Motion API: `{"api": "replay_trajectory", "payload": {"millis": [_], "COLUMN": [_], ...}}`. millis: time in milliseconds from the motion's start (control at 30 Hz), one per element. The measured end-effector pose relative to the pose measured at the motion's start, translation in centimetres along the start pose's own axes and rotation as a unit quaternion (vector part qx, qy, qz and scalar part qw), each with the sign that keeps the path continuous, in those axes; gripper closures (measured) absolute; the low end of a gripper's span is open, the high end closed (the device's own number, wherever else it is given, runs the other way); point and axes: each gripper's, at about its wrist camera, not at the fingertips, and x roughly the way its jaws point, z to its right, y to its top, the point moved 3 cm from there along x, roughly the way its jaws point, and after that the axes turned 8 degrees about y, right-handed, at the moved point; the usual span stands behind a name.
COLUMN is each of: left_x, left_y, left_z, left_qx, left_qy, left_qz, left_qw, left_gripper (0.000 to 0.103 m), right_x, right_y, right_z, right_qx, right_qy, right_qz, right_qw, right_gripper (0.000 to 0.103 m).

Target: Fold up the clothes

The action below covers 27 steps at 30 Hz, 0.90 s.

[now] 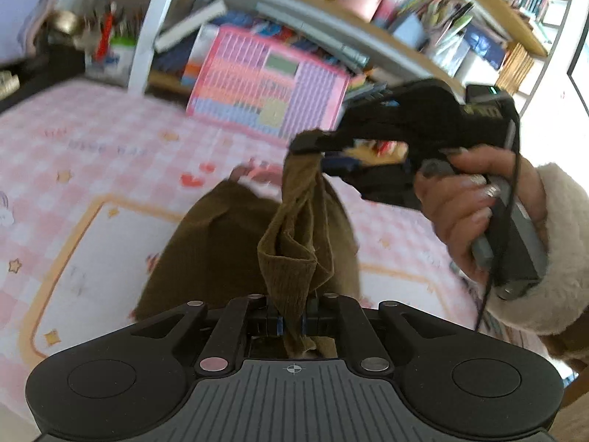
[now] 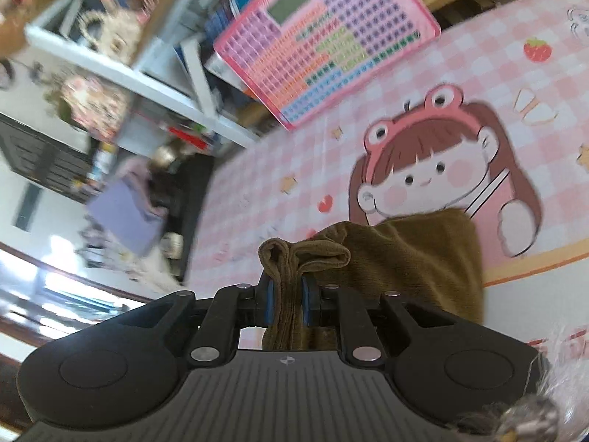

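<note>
An olive-brown corduroy garment (image 1: 228, 243) hangs above the pink checked mat (image 1: 92, 147). My left gripper (image 1: 292, 318) is shut on a bunched edge of the garment. My right gripper (image 1: 318, 156) shows in the left wrist view, held in a hand at the right, shut on another edge of the same garment. In the right wrist view my right gripper (image 2: 287, 300) is shut on a rolled fold of the garment (image 2: 412, 254), whose body hangs down over the mat (image 2: 294, 162) with a cartoon girl print.
A pink chart board (image 1: 265, 81) leans against a white shelf unit (image 1: 147, 29) full of books behind the mat; it also shows in the right wrist view (image 2: 324, 40). A purple box (image 2: 125, 217) and clutter lie left of the mat.
</note>
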Motion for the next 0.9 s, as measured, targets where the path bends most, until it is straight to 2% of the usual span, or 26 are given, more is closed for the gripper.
{"api": "replay_trajectory", "payload": {"millis": [67,133,200,233,300,367,467,600,700,733,767,800,833,900], "left_x": [0.5,0.9,0.7,0.5,-0.1,0.1,0.9,4.4,7.2,8.1,8.3,8.5,7.5,5.4], "left_y": [-0.1,-0.3,-0.1,0.3,0.9,2.2,4.2,6.7,7.4,7.6,7.7,7.8,7.9,8.2], "left_z": [-1.8,-3.5,-5.2,-6.0,-7.6,-8.7,-9.7,-8.6,-7.0,-6.4,-5.7,-4.9,-4.0,-2.2], "left_qx": [0.002,0.008,0.018,0.021,0.025,0.015,-0.001,-0.009,0.011,0.020,0.044,0.069,0.102,0.171], "left_qy": [-0.005,-0.009,-0.013,-0.014,-0.014,-0.032,-0.061,-0.110,-0.114,-0.112,-0.107,-0.101,-0.108,-0.124], "left_qz": [-0.026,-0.054,-0.071,-0.070,-0.067,-0.059,-0.053,-0.063,-0.084,-0.092,-0.088,-0.083,-0.061,-0.014], "left_qw": [0.9996,0.9984,0.9972,0.9972,0.9973,0.9976,0.9967,0.9919,0.9899,0.9892,0.9894,0.9891,0.9870,0.9775], "left_gripper": [0.089,0.084,0.069,0.062,0.061,0.059,0.054,0.054,0.055,0.061,0.083,0.095,0.094,0.094], "right_x": [2.4,3.9,4.2,3.7,2.0,-0.4,-3.8,-5.5,-4.7,-4.4,-3.8,-3.3,-3.0,-2.6], "right_y": [-0.8,-1.5,-2.0,-2.2,-2.4,-2.9,-4.5,-7.9,-10.4,-11.0,-11.4,-11.7,-11.9,-11.9], "right_z": [0.1,0.1,0.0,-0.3,-0.8,-1.2,-0.6,1.1,1.8,1.9,2.0,2.1,2.2,2.1], "right_qx": [0.001,0.000,0.002,0.005,0.007,-0.004,-0.026,-0.034,-0.045,-0.048,-0.050,-0.054,-0.060,-0.069], "right_qy": [-0.032,-0.057,-0.066,-0.061,-0.051,-0.055,-0.105,-0.175,-0.201,-0.209,-0.218,-0.226,-0.234,-0.240], "right_qz": [-0.002,0.002,0.015,0.026,0.053,0.084,0.118,0.114,0.095,0.089,0.082,0.077,0.076,0.080], "right_qw": [0.999,0.998,0.998,0.998,0.997,0.995,0.987,0.977,0.974,0.973,0.971,0.970,0.967,0.965], "right_gripper": [0.085,0.076,0.072,0.070,0.064,0.057,0.054,0.054,0.054,0.054,0.054,0.054,0.054,0.052]}}
